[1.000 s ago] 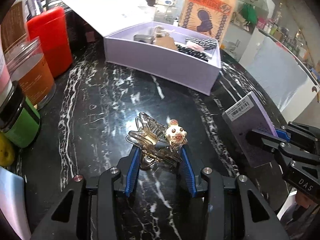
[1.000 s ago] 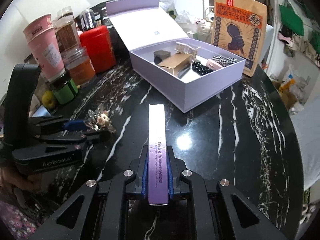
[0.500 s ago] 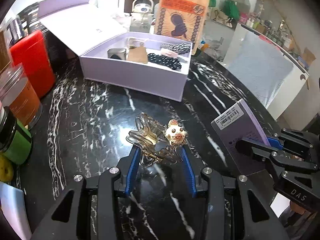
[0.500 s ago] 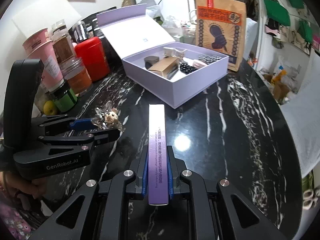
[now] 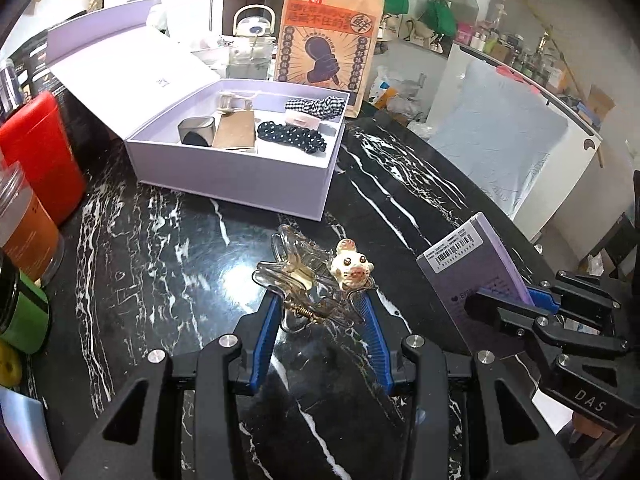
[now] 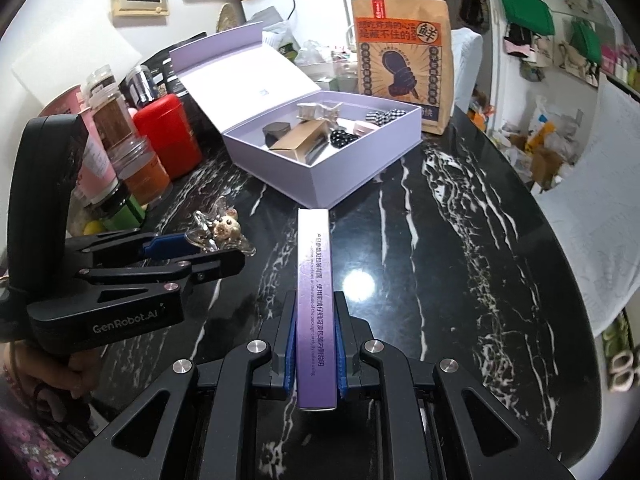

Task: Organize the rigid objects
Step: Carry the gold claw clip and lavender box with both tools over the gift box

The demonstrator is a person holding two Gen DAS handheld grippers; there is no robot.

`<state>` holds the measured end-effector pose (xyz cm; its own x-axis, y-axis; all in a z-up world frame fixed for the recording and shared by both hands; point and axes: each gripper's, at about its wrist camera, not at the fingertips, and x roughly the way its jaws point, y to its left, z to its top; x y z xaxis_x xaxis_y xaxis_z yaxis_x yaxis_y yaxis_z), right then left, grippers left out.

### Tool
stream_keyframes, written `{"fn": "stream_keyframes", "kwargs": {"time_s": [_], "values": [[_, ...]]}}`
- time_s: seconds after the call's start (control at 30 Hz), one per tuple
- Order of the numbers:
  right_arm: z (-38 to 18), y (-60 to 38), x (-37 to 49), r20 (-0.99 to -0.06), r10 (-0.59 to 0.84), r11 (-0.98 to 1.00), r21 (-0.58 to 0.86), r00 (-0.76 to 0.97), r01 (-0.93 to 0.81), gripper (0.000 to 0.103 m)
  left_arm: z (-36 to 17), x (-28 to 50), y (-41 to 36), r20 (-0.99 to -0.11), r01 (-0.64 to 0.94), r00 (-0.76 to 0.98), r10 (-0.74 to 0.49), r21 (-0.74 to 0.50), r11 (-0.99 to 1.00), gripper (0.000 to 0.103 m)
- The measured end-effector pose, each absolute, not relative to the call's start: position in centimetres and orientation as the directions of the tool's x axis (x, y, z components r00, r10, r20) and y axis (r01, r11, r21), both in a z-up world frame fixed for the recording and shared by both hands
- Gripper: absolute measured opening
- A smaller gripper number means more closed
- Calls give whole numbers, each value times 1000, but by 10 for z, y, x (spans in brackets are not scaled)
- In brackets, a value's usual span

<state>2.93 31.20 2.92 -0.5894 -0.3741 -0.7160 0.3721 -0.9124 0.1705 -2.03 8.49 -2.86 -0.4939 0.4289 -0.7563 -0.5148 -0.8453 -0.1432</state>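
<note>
Right wrist view: slim purple box (image 6: 314, 300) clamped lengthwise, pointing forward.

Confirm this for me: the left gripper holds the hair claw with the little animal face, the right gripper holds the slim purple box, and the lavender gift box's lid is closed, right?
One detail is wrong: the lavender gift box is open, its lid folded back and items visible inside, as the right wrist view shows. The left gripper does hold the hair claw, and the right gripper holds the slim purple box.
</note>
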Motion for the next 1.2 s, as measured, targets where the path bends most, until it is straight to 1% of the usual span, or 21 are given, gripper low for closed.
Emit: {"fn": "stream_keyframes", "kwargs": {"time_s": [0.47, 1.2], "values": [[51, 310, 6, -683, -387, -901, 139, -619, 410, 15, -9, -39, 93, -733, -505, -531, 425, -129, -854, 41], [76, 300, -47, -640, -434, -873, 127, -634, 470, 15, 10, -94, 93, -716, -465, -556, 422, -153, -872, 41]]}}
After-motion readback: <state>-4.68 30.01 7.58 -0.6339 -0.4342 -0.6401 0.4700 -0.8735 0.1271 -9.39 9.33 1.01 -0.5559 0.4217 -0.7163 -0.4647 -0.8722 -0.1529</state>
